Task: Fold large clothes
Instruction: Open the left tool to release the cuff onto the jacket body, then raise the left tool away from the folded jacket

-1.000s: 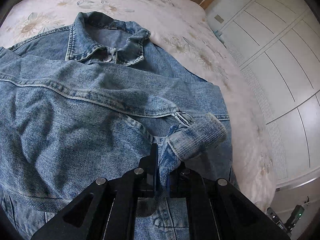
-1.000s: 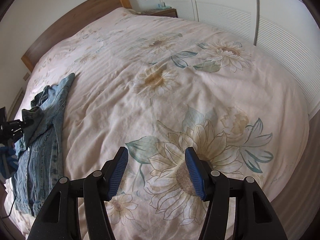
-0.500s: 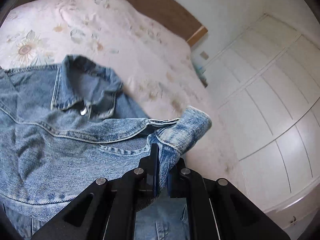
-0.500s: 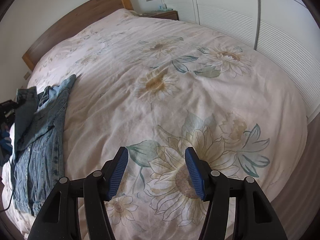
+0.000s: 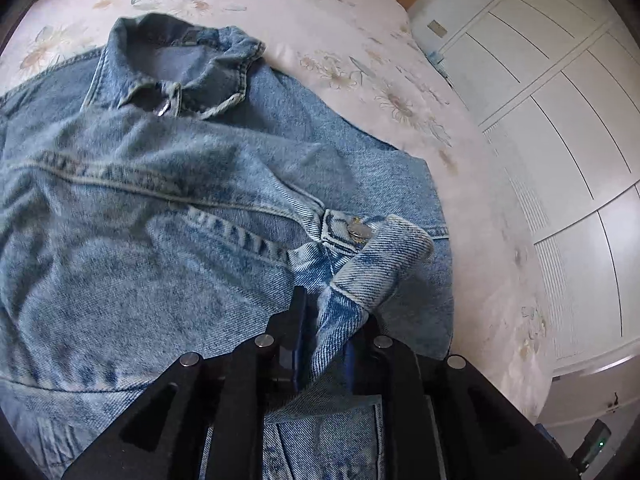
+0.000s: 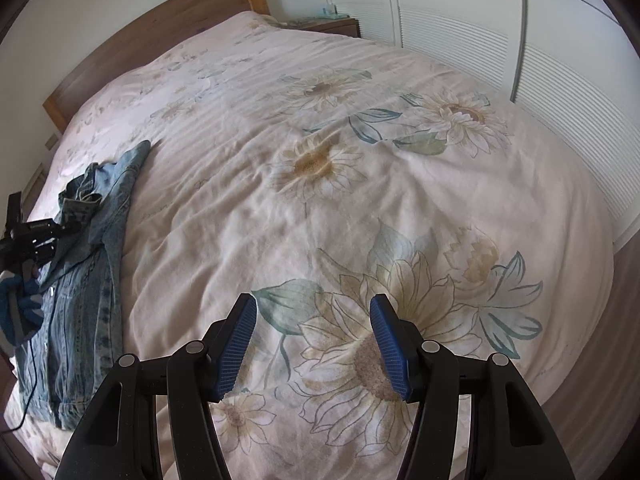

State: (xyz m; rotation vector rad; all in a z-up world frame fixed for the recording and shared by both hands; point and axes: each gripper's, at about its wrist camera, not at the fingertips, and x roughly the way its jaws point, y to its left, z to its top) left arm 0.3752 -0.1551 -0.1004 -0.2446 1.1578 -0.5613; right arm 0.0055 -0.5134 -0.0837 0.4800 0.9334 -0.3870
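A blue denim jacket [image 5: 168, 208] lies on the bed, collar [image 5: 180, 60] at the far side. One sleeve is folded across its front. My left gripper [image 5: 320, 320] is shut on the sleeve cuff [image 5: 380, 264] and holds it just over the jacket's right side. In the right wrist view the jacket [image 6: 88, 280] lies at the far left of the bed, with the left gripper [image 6: 32, 236] over it. My right gripper [image 6: 312, 320] is open and empty, above the floral bedcover and well away from the jacket.
The bed has a cream floral cover [image 6: 360, 160] and a wooden headboard [image 6: 160, 24]. White wardrobe doors [image 5: 560, 140] stand beside the bed. A nightstand [image 6: 332, 24] stands at the far corner. A thin black cable [image 6: 24, 400] hangs over the jacket's near edge.
My left gripper lifted the cuff up off the jacket, then brought it back down onto the jacket's front. My right gripper stayed open and nearly still.
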